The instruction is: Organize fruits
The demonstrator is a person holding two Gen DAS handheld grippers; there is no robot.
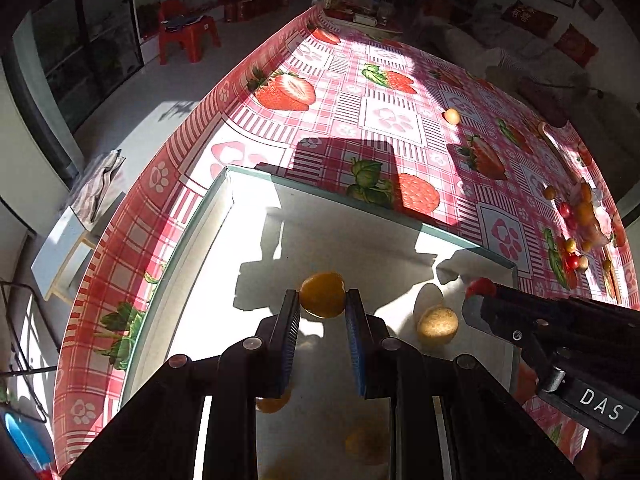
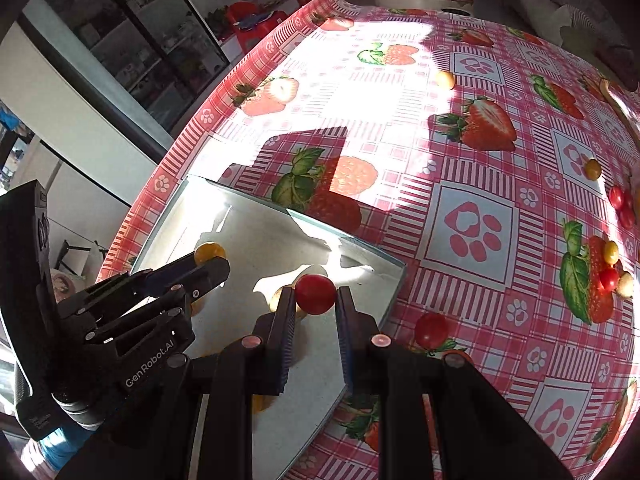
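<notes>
My left gripper is shut on an orange-yellow tomato and holds it over the shallow white tray. My right gripper is shut on a red cherry tomato above the tray's right part. In the left wrist view the right gripper enters from the right with the red tomato at its tip. In the right wrist view the left gripper holds the yellow tomato. A tan fruit and other yellow fruits lie in the tray.
The table carries a pink strawberry-print cloth. Loose red and yellow tomatoes lie at the right, one red one beside the tray, one pale fruit far off. The table edge drops off at the left. A red stool stands on the floor.
</notes>
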